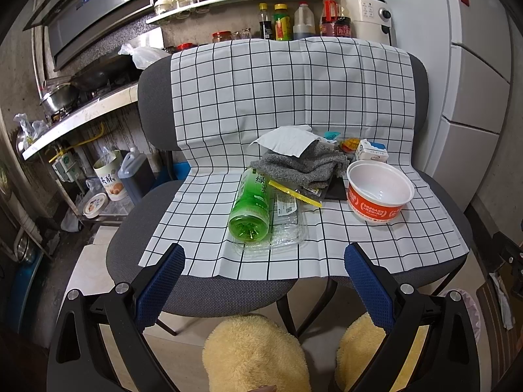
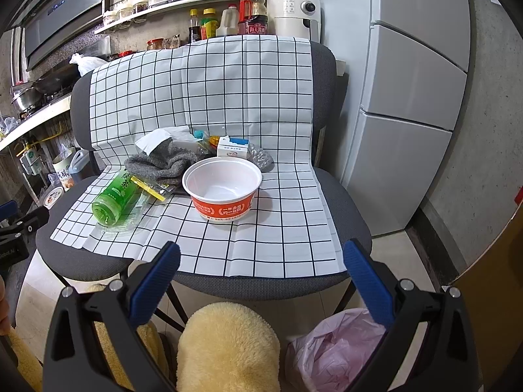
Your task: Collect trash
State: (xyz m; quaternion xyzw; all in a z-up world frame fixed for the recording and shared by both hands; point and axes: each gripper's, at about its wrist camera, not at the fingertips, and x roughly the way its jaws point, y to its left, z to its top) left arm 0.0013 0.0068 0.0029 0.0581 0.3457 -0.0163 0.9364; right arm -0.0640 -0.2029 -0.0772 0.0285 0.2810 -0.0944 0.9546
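Trash lies on a chair draped with a checked cloth. A green bottle lies on its side on a clear plastic tray. Behind it are a grey cloth, a white tissue and a small white carton. An orange and white paper bowl stands upright to the right. My left gripper hovers open in front of the bottle. My right gripper hovers open in front of the bowl. Both are empty.
A pink bag-lined bin sits on the floor at the lower right. Yellow fluffy slippers are below the grippers. A fridge stands right of the chair, a stove counter to the left.
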